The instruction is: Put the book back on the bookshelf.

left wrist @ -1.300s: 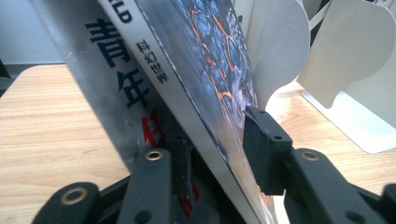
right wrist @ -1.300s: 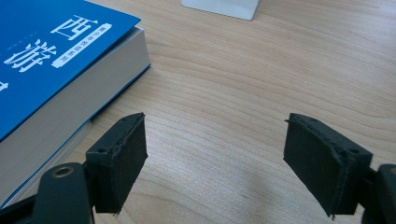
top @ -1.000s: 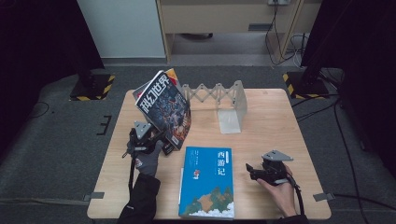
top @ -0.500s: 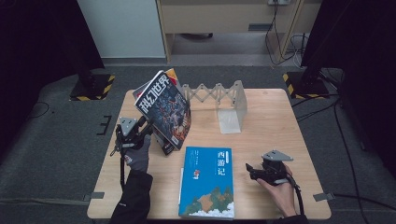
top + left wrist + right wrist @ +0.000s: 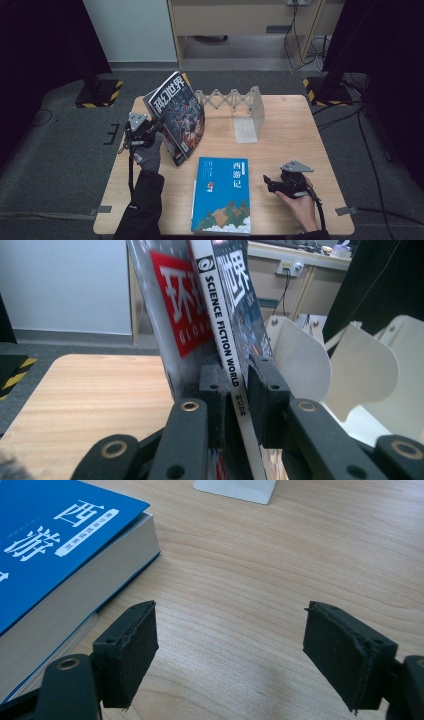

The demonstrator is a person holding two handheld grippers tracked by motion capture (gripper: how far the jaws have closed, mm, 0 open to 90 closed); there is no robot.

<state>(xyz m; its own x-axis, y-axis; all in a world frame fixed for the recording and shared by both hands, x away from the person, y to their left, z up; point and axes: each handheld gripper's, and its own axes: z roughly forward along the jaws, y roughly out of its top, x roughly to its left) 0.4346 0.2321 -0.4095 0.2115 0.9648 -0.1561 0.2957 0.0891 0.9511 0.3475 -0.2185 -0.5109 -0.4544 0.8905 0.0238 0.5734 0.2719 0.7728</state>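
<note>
A dark magazine (image 5: 178,114) with white characters on its cover stands tilted at the left end of a white folding book rack (image 5: 235,99). My left gripper (image 5: 143,131) is at its left edge. In the left gripper view its jaws have just been closing, and my left gripper (image 5: 238,374) now presses both pads on the white spine (image 5: 219,315) reading SCIENCE FICTION WORLD. A second magazine with a red title (image 5: 176,300) leans just outside the left pad. My right gripper (image 5: 270,182) rests open on the table, right of a blue book (image 5: 223,192).
The wooden table (image 5: 300,135) carries the rack along its far side, with white dividers (image 5: 302,357) beyond the magazines. The blue book (image 5: 47,545) lies flat to the left of my right gripper (image 5: 230,647), bare wood between the pads. Dark floor surrounds the table.
My left gripper has moved left and away from the person, rising along the magazine's edge, and its jaws have closed on the spine. The right gripper has not moved.
</note>
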